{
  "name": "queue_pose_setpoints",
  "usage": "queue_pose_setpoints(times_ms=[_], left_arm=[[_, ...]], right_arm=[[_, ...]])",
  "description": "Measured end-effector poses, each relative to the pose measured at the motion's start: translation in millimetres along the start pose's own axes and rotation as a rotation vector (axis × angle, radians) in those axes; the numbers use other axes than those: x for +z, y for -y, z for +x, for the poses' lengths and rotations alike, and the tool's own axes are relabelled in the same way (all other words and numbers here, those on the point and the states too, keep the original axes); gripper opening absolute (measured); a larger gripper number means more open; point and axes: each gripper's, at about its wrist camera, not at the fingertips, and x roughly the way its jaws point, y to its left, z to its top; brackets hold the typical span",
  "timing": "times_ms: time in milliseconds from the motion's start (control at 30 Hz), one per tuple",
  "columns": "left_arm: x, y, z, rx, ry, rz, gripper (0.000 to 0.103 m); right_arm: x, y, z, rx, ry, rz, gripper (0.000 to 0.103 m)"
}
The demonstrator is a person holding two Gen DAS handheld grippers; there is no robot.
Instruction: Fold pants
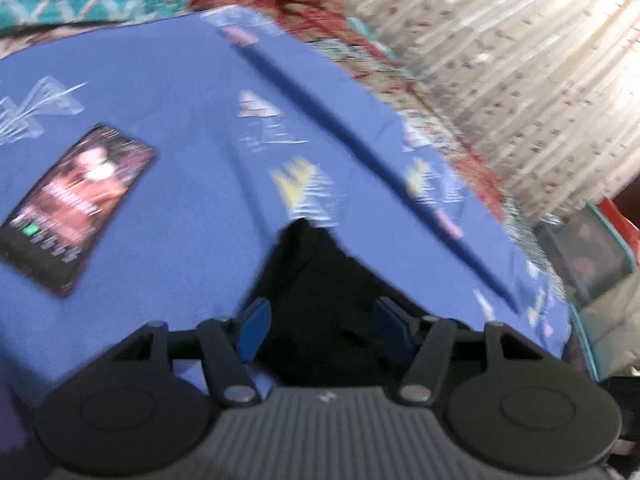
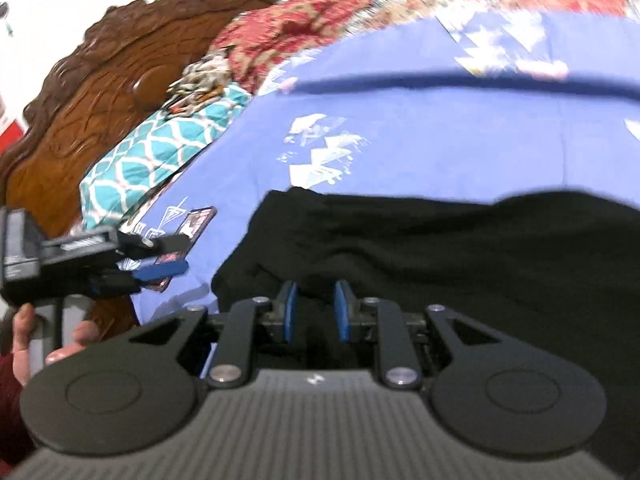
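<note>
Black pants point(image 2: 420, 248) lie spread on a blue patterned bedsheet point(image 2: 400, 128). My right gripper point(image 2: 315, 304) hovers over the near edge of the pants, its blue pads a small gap apart with dark cloth between or under them; whether it grips is unclear. My left gripper point(image 1: 320, 320) is open, its blue pads wide apart over a corner of the pants point(image 1: 320, 280). The left gripper also shows at the left of the right wrist view point(image 2: 168, 268), held in a hand.
A phone point(image 1: 76, 204) with a lit screen lies on the sheet, left of the pants. A teal patterned pillow point(image 2: 160, 148) and a red patterned blanket point(image 2: 300, 16) lie by the carved wooden headboard point(image 2: 80, 92). A curtain point(image 1: 520, 60) hangs past the bed's far edge.
</note>
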Motion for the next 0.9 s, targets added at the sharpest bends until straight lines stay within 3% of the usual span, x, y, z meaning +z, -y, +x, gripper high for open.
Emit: queue_pose_setpoints(times_ms=[100, 200, 300, 433, 500, 567, 633, 667, 733, 900], left_arm=[[-2, 30, 20, -0.049, -0.039, 0.079, 0.051], [-14, 55, 50, -0.062, -0.11, 0.147, 0.041], [-33, 67, 75, -0.012, -0.188, 0.195, 0.038], [-49, 63, 87, 0.07, -0.208, 0.226, 0.037], [-50, 57, 92, 0.106, -0.212, 0.207, 0.028], [-51, 50, 90, 0.111, -0.208, 0.188, 0.027], [-51, 54, 87, 0.125, -0.212, 0.175, 0.023], [-52, 56, 81, 0.135, -0.208, 0.176, 0.023], [-52, 65, 72, 0.137, -0.193, 0.197, 0.025], [-64, 92, 46, 0.073, -0.152, 0.309, 0.025]], right_arm=[[-8, 11, 21, 0.02, -0.048, 0.083, 0.022], [-26, 19, 50, -0.001, -0.161, 0.127, 0.019], [-26, 20, 39, 0.029, -0.118, 0.152, 0.024], [-19, 25, -1, 0.026, -0.024, 0.117, 0.024], [-21, 32, -2, 0.04, -0.024, 0.147, 0.024], [-31, 36, 14, 0.034, -0.075, 0.192, 0.024], [-51, 33, 36, 0.018, -0.183, 0.214, 0.024], [-58, 30, 33, 0.011, -0.136, 0.204, 0.024], [-55, 24, 24, 0.012, -0.13, 0.163, 0.024], [-52, 40, -33, -0.006, 0.006, 0.16, 0.024]])
